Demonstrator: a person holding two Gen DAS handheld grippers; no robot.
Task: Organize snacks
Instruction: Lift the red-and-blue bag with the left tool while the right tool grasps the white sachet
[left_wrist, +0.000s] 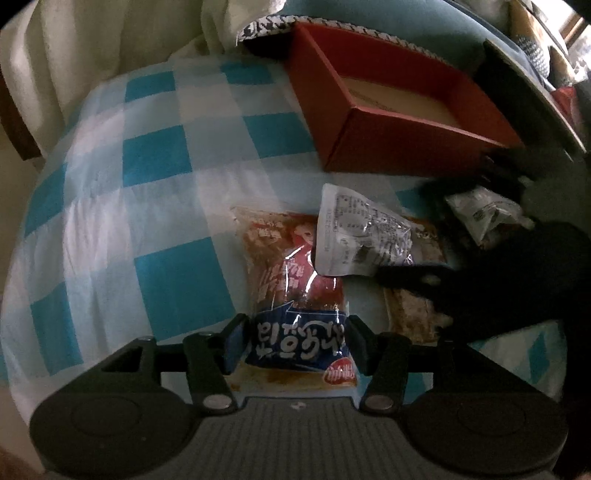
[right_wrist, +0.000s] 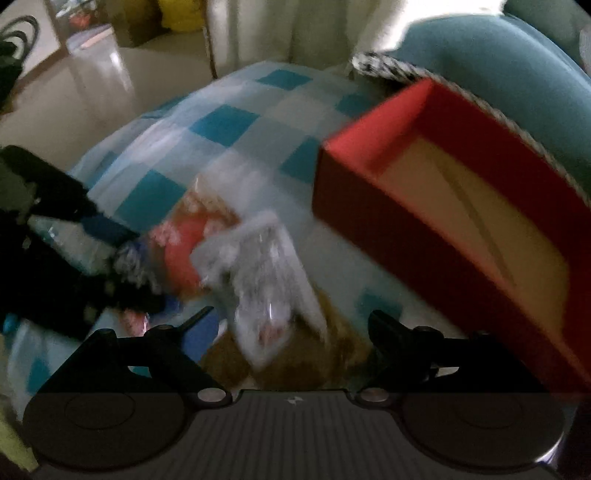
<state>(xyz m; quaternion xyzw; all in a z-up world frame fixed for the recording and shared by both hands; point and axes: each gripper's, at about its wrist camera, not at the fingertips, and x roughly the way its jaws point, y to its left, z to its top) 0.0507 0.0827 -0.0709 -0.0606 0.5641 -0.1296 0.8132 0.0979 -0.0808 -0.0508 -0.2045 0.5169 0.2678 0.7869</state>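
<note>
Snack packet (left_wrist: 295, 332) with blue and red print pinched between left gripper (left_wrist: 293, 341) fingers, red box (left_wrist: 399, 122) ahead to the right; right gripper (right_wrist: 291, 328) spread open over a silvery packet (right_wrist: 269, 295), red box just right.

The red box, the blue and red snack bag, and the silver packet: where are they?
red box (left_wrist: 413, 144), left wrist view, on its near outer wall.
blue and red snack bag (left_wrist: 299, 336), left wrist view, on its blue printed end.
silver packet (left_wrist: 354, 236), left wrist view, on its printed back.
</note>
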